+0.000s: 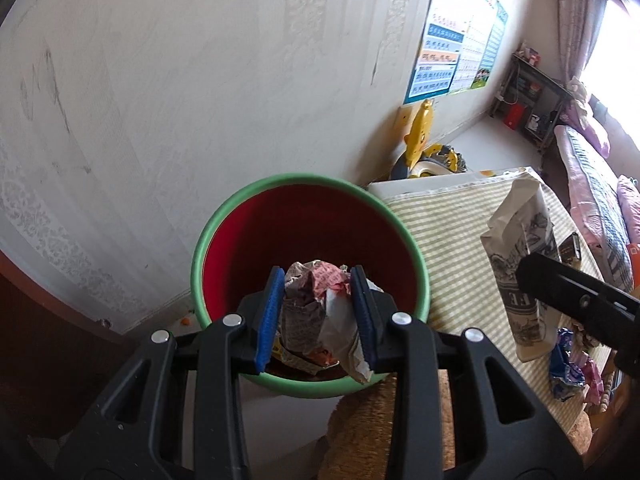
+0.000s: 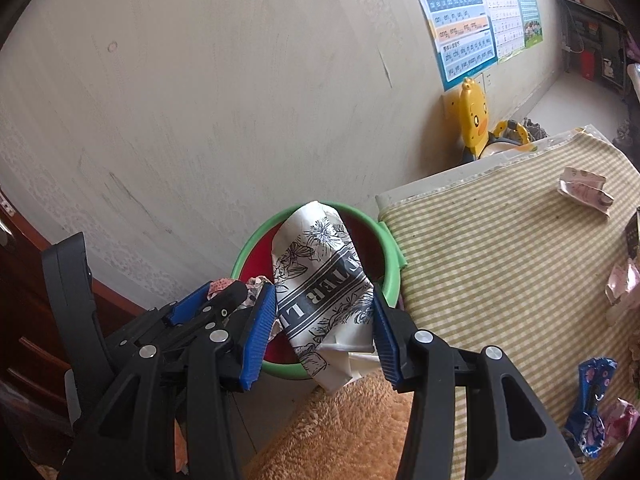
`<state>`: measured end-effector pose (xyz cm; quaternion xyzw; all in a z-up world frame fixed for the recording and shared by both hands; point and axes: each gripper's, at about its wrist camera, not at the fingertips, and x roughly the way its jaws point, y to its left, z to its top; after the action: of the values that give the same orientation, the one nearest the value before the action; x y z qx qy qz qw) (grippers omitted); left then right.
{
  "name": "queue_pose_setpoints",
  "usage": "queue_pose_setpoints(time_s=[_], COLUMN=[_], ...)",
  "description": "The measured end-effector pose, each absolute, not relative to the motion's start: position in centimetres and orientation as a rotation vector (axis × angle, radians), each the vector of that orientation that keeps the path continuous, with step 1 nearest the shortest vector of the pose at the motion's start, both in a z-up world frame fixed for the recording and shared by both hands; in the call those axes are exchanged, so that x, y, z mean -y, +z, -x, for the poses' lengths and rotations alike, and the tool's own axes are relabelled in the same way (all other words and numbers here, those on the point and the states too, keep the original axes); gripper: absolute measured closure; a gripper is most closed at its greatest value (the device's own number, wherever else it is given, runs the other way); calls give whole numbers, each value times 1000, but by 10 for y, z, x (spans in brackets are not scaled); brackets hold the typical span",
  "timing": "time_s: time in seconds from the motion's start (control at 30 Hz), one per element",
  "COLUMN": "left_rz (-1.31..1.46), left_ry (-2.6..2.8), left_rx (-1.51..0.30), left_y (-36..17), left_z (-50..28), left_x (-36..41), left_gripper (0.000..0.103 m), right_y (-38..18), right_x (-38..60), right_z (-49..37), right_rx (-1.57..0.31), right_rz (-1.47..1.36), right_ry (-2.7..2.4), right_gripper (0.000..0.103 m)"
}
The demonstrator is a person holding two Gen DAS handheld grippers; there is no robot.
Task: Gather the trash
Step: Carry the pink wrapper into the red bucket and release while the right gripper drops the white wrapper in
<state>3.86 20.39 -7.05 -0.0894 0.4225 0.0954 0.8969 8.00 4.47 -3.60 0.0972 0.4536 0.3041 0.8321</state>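
My left tongs (image 1: 318,312) are clamped on a crumpled wad of printed paper (image 1: 316,312), pink and white, their blue pads (image 1: 269,320) pressing it from both sides. The wad hangs right over the mouth of the green-rimmed, red-lined bin (image 1: 304,224), which stands on the floor against the pale wall, just off the near left corner of the desk (image 1: 452,240). My right tongs (image 2: 326,316) are clamped on a crushed white paper bag with black floral print and lettering (image 2: 320,292); its upper end leans over the bin's rim (image 2: 256,240) while its lower end sticks out below the pads. In the right wrist view my left tongs (image 2: 218,298) sit just beside it on the left, at the bin's near rim. The desk wears a yellow-and-white striped cloth, and more trash lies on it: a blue crumpled wrapper (image 2: 592,408) with a pink one (image 2: 622,420) touching it near the front edge, a pink folded scrap (image 2: 584,190) toward the far right, well apart from the bin. A yellow duck toy (image 2: 476,120) stands behind the desk's far edge, below wall charts (image 2: 464,20). A tan fuzzy mat (image 2: 360,428) lies on the floor in front of the bin
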Motion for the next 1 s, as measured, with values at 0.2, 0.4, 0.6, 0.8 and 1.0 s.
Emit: queue_pose_setpoints(time_s=[0.2,0.4,0.6,0.8,1.0], left_rz=[211,242,270,276,267], left_ry=[220,245,261,258,244], left_rx=[-904,-941,-957,-959,-954], left_y=[-84,-100,-109,-111,-106], left_z=[-42,-47,-50,-50,-51], left_x=[-216,-229,-236,-236,-232], left_gripper=[71,71,47,44,44], right_y=[-43,-51,-63,-66,-60], right_x=[-59,-67,-73,-73,-65], right_z=[-89,-97,-106,-107,-100], right_rx=[-963,-975,-1010,-1019,-1019], right_rz=[-198,-210,-245,-256,-280], right_ry=[656,670,695,695,707], right_gripper=[58,58,55,50,50])
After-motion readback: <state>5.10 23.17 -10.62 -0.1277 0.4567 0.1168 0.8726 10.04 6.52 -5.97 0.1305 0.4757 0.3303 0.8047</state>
